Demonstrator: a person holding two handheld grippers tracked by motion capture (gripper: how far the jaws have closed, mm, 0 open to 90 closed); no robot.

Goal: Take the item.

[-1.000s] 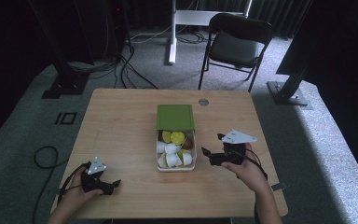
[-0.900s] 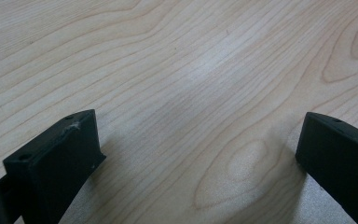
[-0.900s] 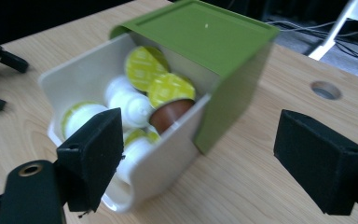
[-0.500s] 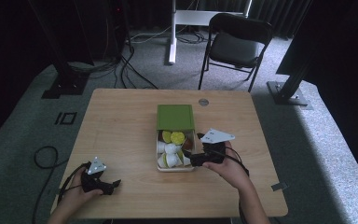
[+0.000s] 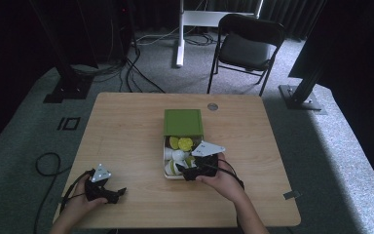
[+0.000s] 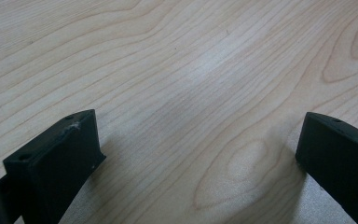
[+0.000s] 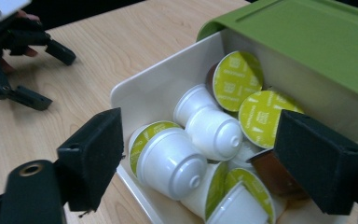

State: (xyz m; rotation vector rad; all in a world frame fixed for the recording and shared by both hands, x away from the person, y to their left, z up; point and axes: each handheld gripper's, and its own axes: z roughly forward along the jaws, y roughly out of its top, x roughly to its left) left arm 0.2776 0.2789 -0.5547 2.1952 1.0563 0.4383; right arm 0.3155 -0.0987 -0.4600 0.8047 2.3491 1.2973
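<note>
A white box (image 5: 165,157) of coffee capsules sits mid-table, with its green lid (image 5: 183,122) slid back over the far half. My right gripper (image 5: 189,171) hovers over the box's near end, open. In the right gripper view its jaws straddle the box's open part (image 7: 154,79), with white capsules (image 7: 170,163), green-foil tops (image 7: 237,79) and one brown capsule (image 7: 272,175) lying between them, none gripped. The green lid (image 7: 307,42) covers the back. My left gripper (image 5: 116,195) rests near the table's front left, open over bare wood (image 6: 200,93).
The left gripper (image 7: 23,70) appears far off in the right gripper view, on the wood. A small round grommet (image 5: 212,106) sits in the table near the far edge. A black chair (image 5: 246,48) and cables stand on the floor beyond the table.
My right gripper has moved left, from the table right of the box to over the box's near end. The left gripper has stayed put.
</note>
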